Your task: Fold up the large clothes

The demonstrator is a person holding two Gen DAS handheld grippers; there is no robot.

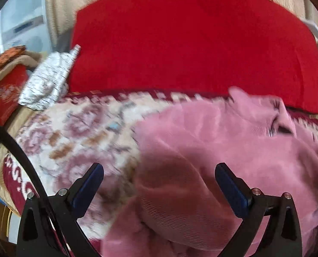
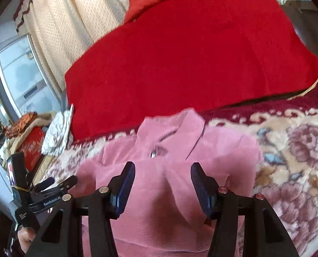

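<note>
My right gripper (image 2: 162,184) has its fingers (image 2: 126,182) spread, nothing pinched, over the chest of the pink corduroy top (image 2: 169,160). My left gripper (image 1: 159,184), fingers wide apart, hangs over its rumpled edge. The top lies collar-up on the floral blanket (image 2: 298,150), spread for folding, before a red cushion (image 2: 180,53).

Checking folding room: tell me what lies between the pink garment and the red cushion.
A dark red patterned border of the floral blanket separates pink garment from red cushion, in both wrist views.
</note>
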